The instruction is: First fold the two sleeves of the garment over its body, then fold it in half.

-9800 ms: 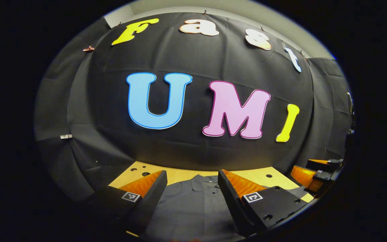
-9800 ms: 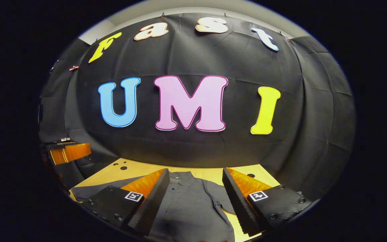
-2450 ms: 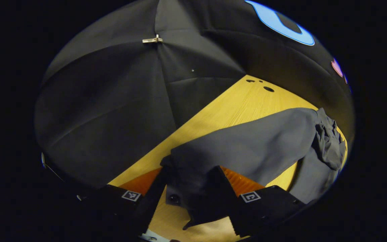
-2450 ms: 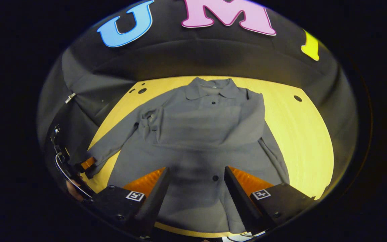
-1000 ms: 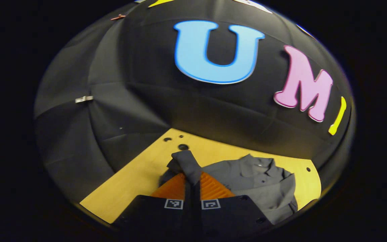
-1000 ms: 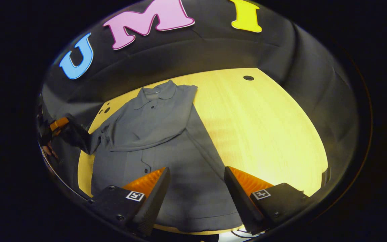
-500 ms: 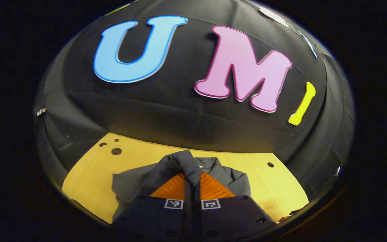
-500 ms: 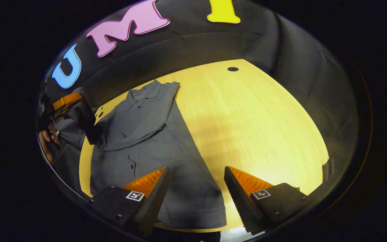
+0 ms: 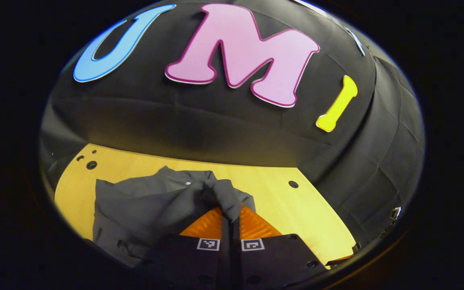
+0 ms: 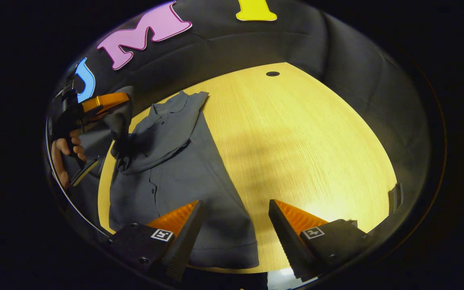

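Left gripper view: left gripper (image 9: 230, 213) pinching sleeve (image 9: 226, 193), cuff bunched at fingertips, shirt (image 9: 135, 209) spread toward 9 o'clock on table (image 9: 296, 213).

Right gripper view: right gripper (image 10: 234, 225) spread, hovering over hem; left gripper at 10 o'clock, sleeve lifted over shirt body.

Advice: carry sleeve across chest, lower flat, release only once cloth is laid smooth.

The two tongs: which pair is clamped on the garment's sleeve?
The left tongs, shut on the grey sleeve and holding it lifted above the shirt. The right tongs stand open, holding nothing.
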Action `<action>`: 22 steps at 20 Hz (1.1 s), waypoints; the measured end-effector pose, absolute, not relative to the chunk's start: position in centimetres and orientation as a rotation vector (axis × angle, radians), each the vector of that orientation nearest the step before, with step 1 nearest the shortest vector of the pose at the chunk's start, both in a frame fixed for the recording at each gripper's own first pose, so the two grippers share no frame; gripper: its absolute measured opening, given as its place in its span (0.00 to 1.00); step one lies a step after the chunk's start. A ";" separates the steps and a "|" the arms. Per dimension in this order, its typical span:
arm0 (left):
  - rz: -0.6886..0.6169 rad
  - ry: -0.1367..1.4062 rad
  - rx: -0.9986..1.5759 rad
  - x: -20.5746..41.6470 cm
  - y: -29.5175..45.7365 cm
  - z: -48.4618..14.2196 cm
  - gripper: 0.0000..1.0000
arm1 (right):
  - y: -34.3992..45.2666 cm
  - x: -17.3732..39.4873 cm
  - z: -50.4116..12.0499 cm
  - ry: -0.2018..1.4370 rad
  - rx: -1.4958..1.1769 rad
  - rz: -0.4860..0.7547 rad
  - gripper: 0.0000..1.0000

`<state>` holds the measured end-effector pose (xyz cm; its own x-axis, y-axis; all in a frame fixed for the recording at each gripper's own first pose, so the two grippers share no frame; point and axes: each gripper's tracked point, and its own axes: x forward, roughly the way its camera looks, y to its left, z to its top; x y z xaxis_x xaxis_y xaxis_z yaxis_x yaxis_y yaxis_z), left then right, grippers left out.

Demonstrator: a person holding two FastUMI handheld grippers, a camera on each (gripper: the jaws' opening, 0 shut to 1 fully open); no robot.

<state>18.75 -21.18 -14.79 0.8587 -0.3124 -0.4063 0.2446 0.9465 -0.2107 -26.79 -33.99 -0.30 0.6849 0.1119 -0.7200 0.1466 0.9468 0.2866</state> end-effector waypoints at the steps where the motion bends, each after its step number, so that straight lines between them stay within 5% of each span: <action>1: -0.297 0.463 -0.151 18.8 -21.9 -15.3 0.05 | -34.1 -27.0 -0.5 0.825 0.340 -0.015 0.99; 11: -0.254 0.539 -0.079 19.4 -24.3 -19.0 0.14 | -34.7 -27.0 -0.9 0.834 0.362 0.010 0.99; 12: -0.257 0.535 -0.076 19.2 -24.2 -18.9 0.30 | -34.6 -26.9 -1.0 0.834 0.359 0.012 0.99; 14: -0.264 0.531 -0.059 18.4 -23.5 -18.8 0.41 | -34.2 -26.9 -1.1 0.841 0.363 0.016 0.99; 17: -0.217 0.522 -0.007 16.9 -19.4 -18.9 0.82 | -32.9 -26.3 -1.0 0.848 0.378 0.024 0.99; 19: -0.182 0.517 0.014 14.8 -15.8 -19.0 0.96 | -32.5 -26.3 -1.4 0.861 0.365 0.021 0.99; 22: -0.130 0.549 0.030 10.6 -9.4 -20.5 0.96 | -32.0 -27.1 -2.9 0.906 0.358 -0.008 0.99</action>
